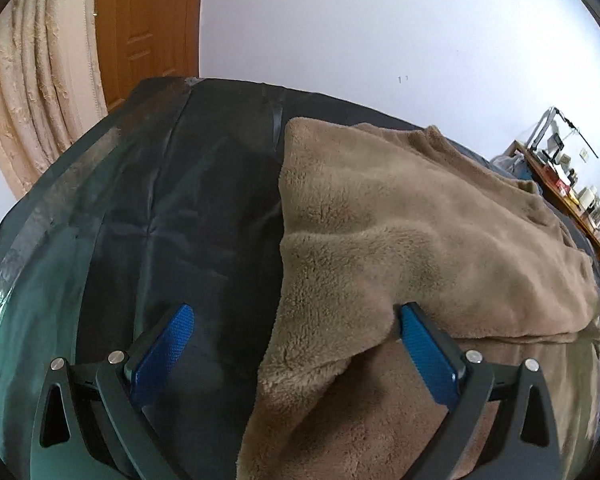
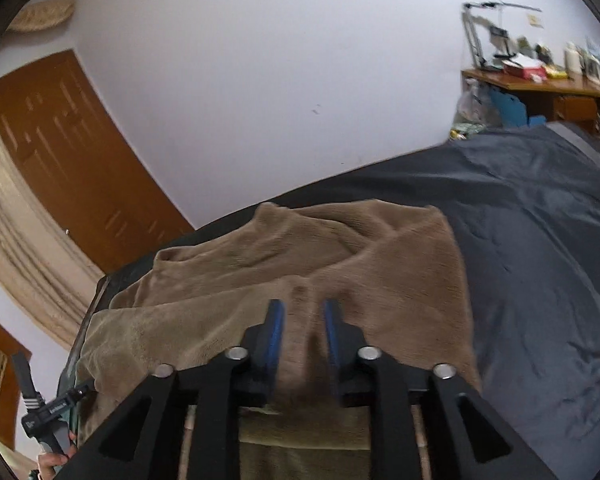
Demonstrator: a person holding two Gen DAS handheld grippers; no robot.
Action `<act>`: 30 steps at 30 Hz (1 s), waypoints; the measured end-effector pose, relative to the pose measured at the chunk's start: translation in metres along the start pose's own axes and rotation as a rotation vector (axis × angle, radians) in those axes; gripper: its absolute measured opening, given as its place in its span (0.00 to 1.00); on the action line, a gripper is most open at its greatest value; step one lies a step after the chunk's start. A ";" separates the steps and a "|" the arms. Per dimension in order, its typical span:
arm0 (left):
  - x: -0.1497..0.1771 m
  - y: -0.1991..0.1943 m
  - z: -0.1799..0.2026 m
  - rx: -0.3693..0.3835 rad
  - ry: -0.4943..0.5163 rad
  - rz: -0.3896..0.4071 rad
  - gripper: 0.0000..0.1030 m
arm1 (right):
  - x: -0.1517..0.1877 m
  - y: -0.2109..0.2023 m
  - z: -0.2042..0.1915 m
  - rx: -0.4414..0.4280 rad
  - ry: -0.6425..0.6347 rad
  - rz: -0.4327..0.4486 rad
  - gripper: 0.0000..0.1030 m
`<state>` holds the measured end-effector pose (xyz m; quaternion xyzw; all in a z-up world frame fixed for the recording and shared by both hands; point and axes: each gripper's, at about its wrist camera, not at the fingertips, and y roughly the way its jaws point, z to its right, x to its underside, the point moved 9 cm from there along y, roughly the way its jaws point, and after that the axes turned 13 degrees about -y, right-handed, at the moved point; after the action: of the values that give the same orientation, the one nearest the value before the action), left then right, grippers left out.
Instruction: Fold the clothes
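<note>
While the brown fleece garment [image 1: 400, 220] lies partly folded on the dark bed cover [image 1: 160, 200], my left gripper [image 1: 296, 320] stands wide open over its edge; my right gripper [image 2: 300, 320] hovers above it, jaws parted, holding nothing.

bed left of the fleece: my left gripper [image 1: 296, 344] has bare dark bed cover [image 1: 148, 208] beside the brown fleece garment [image 1: 400, 220], free to the near edge.
bed right of the fleece: flat grey cover, free to the far edge.
in my way: the rumpled fleece, under both my spread jaws.
far right: cluttered wooden desk [image 2: 548, 88].
far left: door [image 2: 80, 160], curtain [image 1: 40, 92].
</note>
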<state>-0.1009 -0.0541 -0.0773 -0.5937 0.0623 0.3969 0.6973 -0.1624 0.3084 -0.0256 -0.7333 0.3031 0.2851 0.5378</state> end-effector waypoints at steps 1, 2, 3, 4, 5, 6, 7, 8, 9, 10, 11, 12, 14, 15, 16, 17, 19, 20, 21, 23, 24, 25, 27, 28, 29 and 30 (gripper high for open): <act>0.000 0.000 -0.001 -0.003 -0.002 0.003 0.99 | 0.003 -0.004 0.001 -0.010 0.013 0.012 0.69; 0.000 0.000 -0.001 -0.005 -0.004 0.006 0.99 | 0.005 -0.006 0.002 -0.026 0.022 0.029 0.74; 0.000 0.000 -0.002 -0.008 -0.005 0.009 0.99 | 0.006 -0.009 0.000 -0.050 0.022 0.045 0.75; 0.000 0.000 -0.003 -0.010 -0.007 0.013 0.99 | 0.006 -0.011 -0.005 -0.076 0.014 0.051 0.75; 0.001 -0.002 -0.003 -0.013 -0.006 0.021 0.99 | 0.006 -0.009 -0.011 -0.110 -0.001 0.051 0.75; 0.001 -0.003 -0.004 -0.016 -0.006 0.026 0.99 | 0.008 -0.005 -0.019 -0.141 -0.019 0.037 0.75; 0.001 -0.003 -0.005 -0.019 -0.004 0.029 0.99 | 0.011 -0.002 -0.027 -0.168 -0.038 0.016 0.75; 0.001 -0.003 -0.005 -0.022 -0.002 0.031 0.99 | 0.013 0.001 -0.036 -0.196 -0.057 -0.005 0.75; 0.000 -0.001 -0.006 -0.025 -0.002 0.029 0.99 | 0.015 0.005 -0.040 -0.206 -0.071 -0.027 0.75; 0.001 0.000 -0.007 -0.026 -0.003 0.025 0.99 | 0.017 0.010 -0.043 -0.199 -0.079 -0.048 0.75; 0.001 0.000 -0.007 -0.024 -0.005 0.023 0.99 | 0.019 0.018 -0.045 -0.189 -0.094 -0.073 0.75; 0.001 0.000 -0.008 -0.024 -0.010 0.022 0.99 | 0.021 0.025 -0.048 -0.168 -0.116 -0.098 0.71; -0.003 0.001 -0.012 -0.031 -0.030 0.029 0.99 | 0.027 0.038 -0.052 -0.113 -0.164 -0.146 0.39; -0.004 0.001 -0.014 -0.037 -0.041 0.034 0.99 | 0.030 0.043 -0.052 -0.091 -0.179 -0.161 0.31; -0.006 0.000 -0.019 -0.046 -0.056 0.041 0.99 | 0.030 0.045 -0.053 -0.080 -0.187 -0.159 0.25; -0.006 0.000 -0.022 -0.053 -0.068 0.044 0.99 | 0.028 0.041 -0.054 -0.070 -0.193 -0.143 0.21; -0.007 0.001 -0.024 -0.060 -0.074 0.042 0.99 | 0.020 0.029 -0.054 -0.047 -0.200 -0.105 0.20; -0.007 0.001 -0.023 -0.067 -0.069 0.043 1.00 | 0.016 0.020 -0.052 -0.002 -0.222 -0.077 0.20; -0.007 0.000 -0.022 -0.082 -0.055 0.051 1.00 | 0.011 0.010 -0.049 0.060 -0.255 -0.045 0.20; -0.007 -0.003 -0.021 -0.119 -0.031 0.070 1.00 | 0.000 -0.013 -0.043 0.184 -0.319 0.020 0.16; -0.007 -0.003 -0.020 -0.123 -0.022 0.075 1.00 | -0.002 -0.020 -0.041 0.236 -0.357 0.037 0.16; -0.007 -0.003 -0.018 -0.123 -0.015 0.077 1.00 | -0.001 -0.022 -0.039 0.261 -0.383 0.034 0.16; -0.006 -0.002 -0.018 -0.126 -0.011 0.069 1.00 | 0.007 -0.014 -0.034 0.218 -0.351 -0.009 0.16; -0.006 -0.002 -0.020 -0.120 -0.017 0.064 1.00 | 0.011 -0.011 -0.033 0.196 -0.333 -0.019 0.16; -0.007 -0.002 -0.021 -0.112 -0.026 0.064 1.00 | 0.013 -0.008 -0.033 0.174 -0.315 -0.024 0.16; -0.008 -0.004 -0.022 -0.099 -0.039 0.066 1.00 | 0.014 -0.006 -0.033 0.150 -0.296 -0.028 0.16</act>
<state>-0.0950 -0.0774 -0.0763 -0.6172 0.0484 0.4339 0.6545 -0.1456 0.2761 -0.0232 -0.6452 0.2308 0.3587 0.6339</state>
